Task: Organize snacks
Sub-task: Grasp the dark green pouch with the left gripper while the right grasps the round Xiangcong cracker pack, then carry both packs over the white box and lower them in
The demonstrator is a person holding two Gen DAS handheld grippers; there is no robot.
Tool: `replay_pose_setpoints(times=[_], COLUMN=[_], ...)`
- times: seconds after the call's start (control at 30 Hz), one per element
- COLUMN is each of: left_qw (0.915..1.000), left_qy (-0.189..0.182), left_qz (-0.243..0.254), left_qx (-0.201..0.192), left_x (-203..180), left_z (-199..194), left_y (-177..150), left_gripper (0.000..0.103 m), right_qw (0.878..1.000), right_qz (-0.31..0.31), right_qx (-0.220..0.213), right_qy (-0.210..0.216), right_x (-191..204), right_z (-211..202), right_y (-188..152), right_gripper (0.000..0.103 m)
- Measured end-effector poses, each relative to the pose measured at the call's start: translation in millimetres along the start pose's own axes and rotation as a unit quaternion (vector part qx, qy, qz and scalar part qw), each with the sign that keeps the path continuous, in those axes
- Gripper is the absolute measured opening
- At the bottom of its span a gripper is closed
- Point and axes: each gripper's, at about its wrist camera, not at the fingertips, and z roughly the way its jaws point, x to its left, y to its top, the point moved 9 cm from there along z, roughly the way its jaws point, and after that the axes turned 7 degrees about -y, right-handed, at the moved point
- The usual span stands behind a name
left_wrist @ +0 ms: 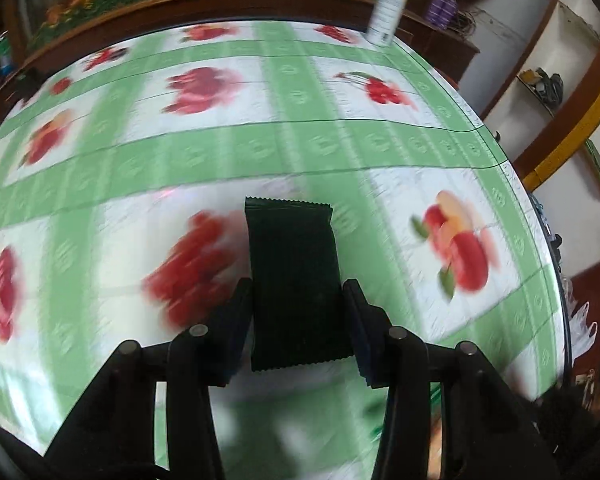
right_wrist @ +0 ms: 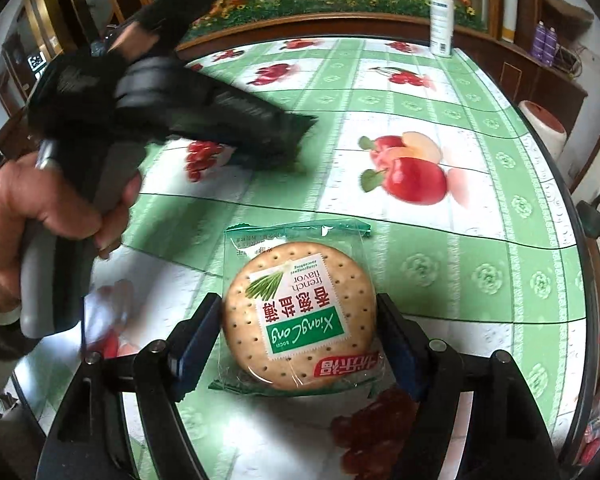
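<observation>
Dark green snack packet (left_wrist: pixel 294 284) sits pinched between the fingers of the left gripper (left_wrist: pixel 298 328), lifted over the fruit-print tablecloth (left_wrist: pixel 340 148). The right gripper (right_wrist: pixel 300 320) has closed against the round cracker pack (right_wrist: pixel 298 312). A white spray bottle (right_wrist: pixel 441 20) stands at one o'clock.

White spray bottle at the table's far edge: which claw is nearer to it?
Probably the left. The left claw, holding the dark packet, sits farther up the table toward the spray bottle than the right claw.
</observation>
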Motion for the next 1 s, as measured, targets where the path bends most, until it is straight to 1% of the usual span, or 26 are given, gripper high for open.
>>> replay_pose_setpoints(times=[0.1,0.27,0.43,0.47,0.53,0.6,0.67,0.8,0.9,1.0], left_qw=[0.9998,0.9983,0.9952,0.9944,0.9928,0.9918,0.9909,0.9885,0.9838,0.9781], left_qy=[0.002,0.018,0.028,0.028,0.027,0.032,0.036,0.045,0.059,0.083], left_qz=[-0.015,-0.034,-0.061,-0.068,-0.08,-0.083,-0.085,-0.096,-0.116,-0.13], left_qx=[-0.01,-0.044,-0.071,-0.076,-0.084,-0.091,-0.098,-0.107,-0.123,-0.14], left_x=[21,55,89,96,108,119,127,154,184,213], left_z=[-25,-74,-119,-129,-145,-161,-175,-211,-243,-275], left_y=[-22,-57,-90,-98,-112,-125,-138,-169,-188,-207], left_gripper=[0.047,0.047,0.047,0.047,0.047,0.047,0.047,0.047,0.047,0.047], right_qw=[1.0,0.999,0.997,0.996,0.995,0.994,0.991,0.985,0.98,0.972], right_qz=[-0.004,-0.025,-0.051,-0.055,-0.066,-0.078,-0.092,-0.123,-0.143,-0.172], right_qx=[-0.006,-0.016,-0.026,-0.028,-0.031,-0.034,-0.039,-0.044,-0.048,-0.051], right_qy=[0.017,0.035,0.054,0.057,0.067,0.075,0.086,0.111,0.131,0.15], right_x=[14,52,91,100,115,133,155,199,232,271], right_z=[-6,-15,-19,-25,-26,-27,-31,-35,-37,-38], right_y=[1,4,10,5,9,10,11,17,23,31], right_gripper=[0.076,0.076,0.076,0.076,0.076,0.076,0.076,0.076,0.076,0.076])
